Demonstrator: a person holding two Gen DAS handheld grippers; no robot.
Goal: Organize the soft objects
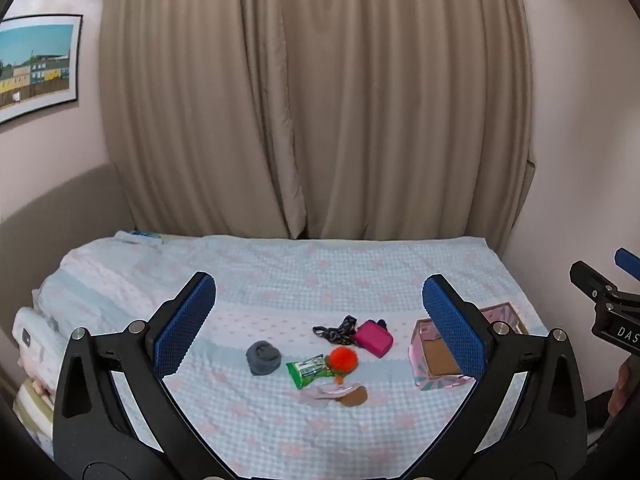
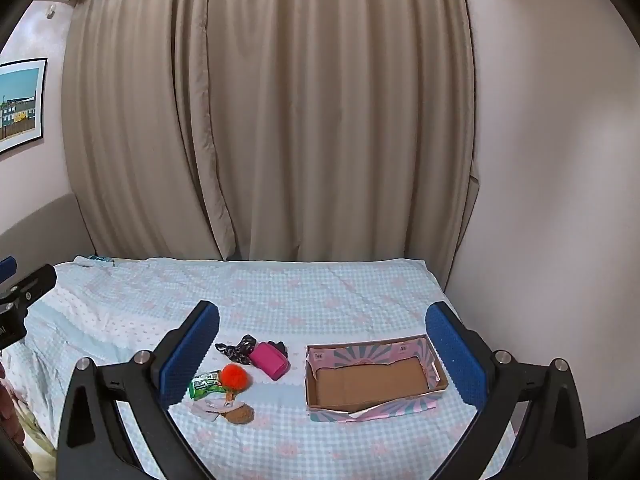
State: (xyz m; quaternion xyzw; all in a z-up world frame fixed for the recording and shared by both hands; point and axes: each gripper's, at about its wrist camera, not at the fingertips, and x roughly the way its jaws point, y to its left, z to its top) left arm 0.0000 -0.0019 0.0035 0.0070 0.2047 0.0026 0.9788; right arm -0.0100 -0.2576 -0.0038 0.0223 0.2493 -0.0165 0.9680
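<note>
Both the left gripper (image 1: pixel 319 320) and right gripper (image 2: pixel 322 350) hover released above the bed (image 2: pixel 320 292). Right sits the empty cardboard box (image 2: pixel 374 378); left of it lie a pink pouch (image 2: pixel 270 364), grey sock ball (image 1: pixel 263 357) and orange pompom (image 2: pixel 235 377), all light, squashy, best pinched mid-body.

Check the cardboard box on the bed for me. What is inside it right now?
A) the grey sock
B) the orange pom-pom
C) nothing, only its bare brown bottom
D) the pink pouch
C: in the right wrist view the box shows only bare brown cardboard, while the pink pouch, orange pom-pom and grey sock all lie on the bedspread to its left.
</note>
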